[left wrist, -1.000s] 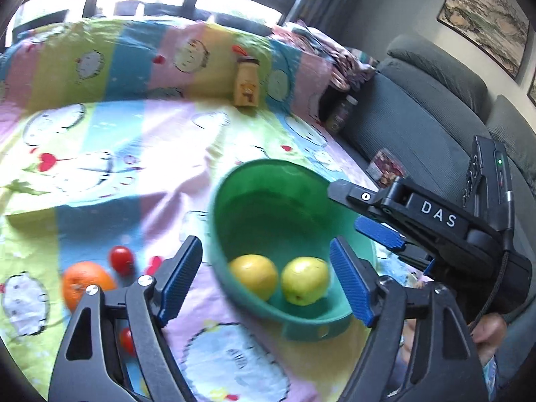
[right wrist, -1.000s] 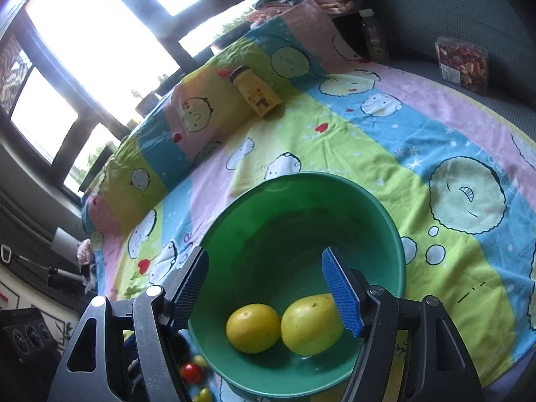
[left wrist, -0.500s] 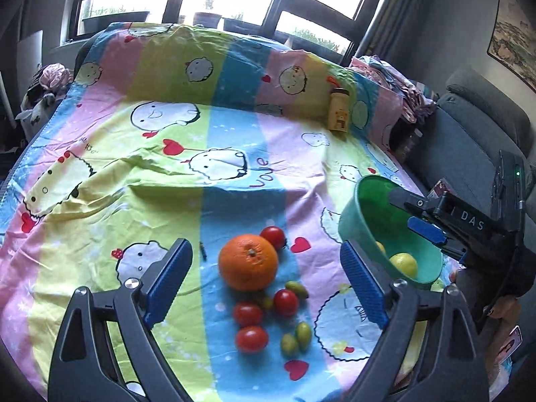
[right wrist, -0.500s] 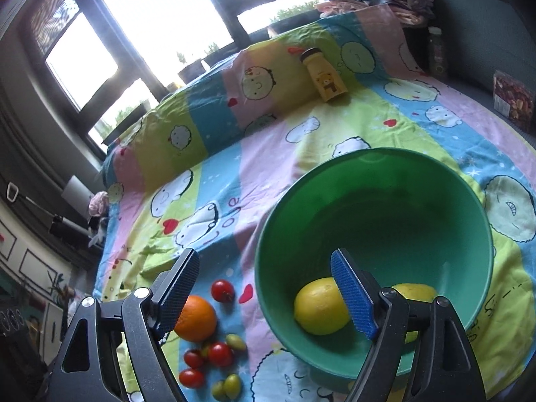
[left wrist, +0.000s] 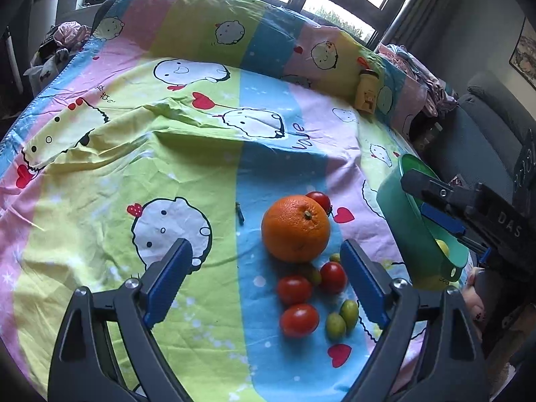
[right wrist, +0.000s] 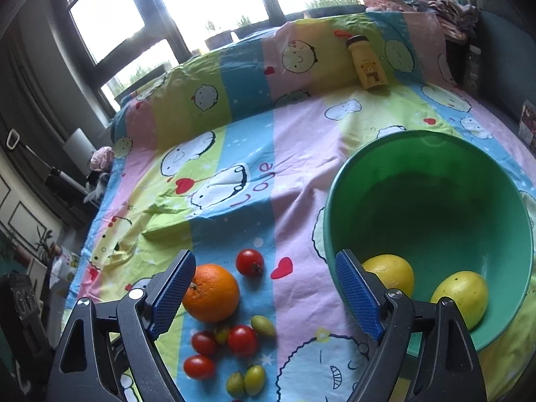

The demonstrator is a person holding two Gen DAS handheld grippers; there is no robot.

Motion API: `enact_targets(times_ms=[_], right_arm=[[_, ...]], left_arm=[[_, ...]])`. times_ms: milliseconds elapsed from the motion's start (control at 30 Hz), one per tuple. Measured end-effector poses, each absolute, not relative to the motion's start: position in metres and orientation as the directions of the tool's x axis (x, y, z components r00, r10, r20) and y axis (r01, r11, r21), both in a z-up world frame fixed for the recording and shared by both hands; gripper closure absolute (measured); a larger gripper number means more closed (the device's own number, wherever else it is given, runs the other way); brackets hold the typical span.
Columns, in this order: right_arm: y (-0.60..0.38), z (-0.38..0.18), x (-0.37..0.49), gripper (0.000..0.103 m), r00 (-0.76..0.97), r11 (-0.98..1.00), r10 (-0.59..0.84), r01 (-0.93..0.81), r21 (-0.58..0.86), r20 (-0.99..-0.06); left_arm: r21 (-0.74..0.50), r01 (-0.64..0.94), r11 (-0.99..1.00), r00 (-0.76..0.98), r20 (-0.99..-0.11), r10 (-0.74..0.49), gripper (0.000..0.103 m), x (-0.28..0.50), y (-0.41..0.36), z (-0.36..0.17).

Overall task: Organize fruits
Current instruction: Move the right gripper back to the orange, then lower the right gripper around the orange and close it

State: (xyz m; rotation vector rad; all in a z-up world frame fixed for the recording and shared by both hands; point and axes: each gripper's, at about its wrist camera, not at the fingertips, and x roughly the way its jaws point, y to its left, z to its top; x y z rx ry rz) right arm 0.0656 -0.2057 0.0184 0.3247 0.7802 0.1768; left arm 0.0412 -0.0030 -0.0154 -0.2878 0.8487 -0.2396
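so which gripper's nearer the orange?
Left. The left gripper is open just short of the orange. The right gripper, also open, sits over by the bowl, its finger at the rim.

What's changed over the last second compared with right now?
The left tool swung left, away from the green bowl, and now faces the orange and cherry tomatoes. The right tool turned left too. Both tools stayed open and empty, and the two yellow fruits stayed in the bowl.
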Motion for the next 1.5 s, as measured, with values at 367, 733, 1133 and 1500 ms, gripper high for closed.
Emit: enact_targets(times_ms=[367,733,1133,1500], right_arm=[[-0.17,-0.006,0.089,0.017,0.533,0.851,0.499,-0.152,0.503,-0.683],[-0.152,-0.042,0.117,0.017,0.413,0.839,0.527,-0.117,0.531,-0.742],[-0.156,-0.056,0.127,0.029,0.371,0.814,0.56,-0.081,0.575,-0.741],[-0.156,-0.061,0.129,0.038,0.349,0.79,0.592,-0.075,0.608,-0.726]], left_arm=[[-0.379,0.109,0.919,0.6,-0.712,-0.365,0.013,0.058,-0.016,-0.032],[-0.372,0.12,0.921,0.578,-0.728,-0.369,0.017,0.075,-0.027,-0.044],[-0.433,0.129,0.892,0.518,-0.738,-0.433,0.029,0.084,-0.029,-0.054],[-0.458,0.155,0.875,0.511,-0.721,-0.468,0.041,0.081,-0.032,-0.053]])
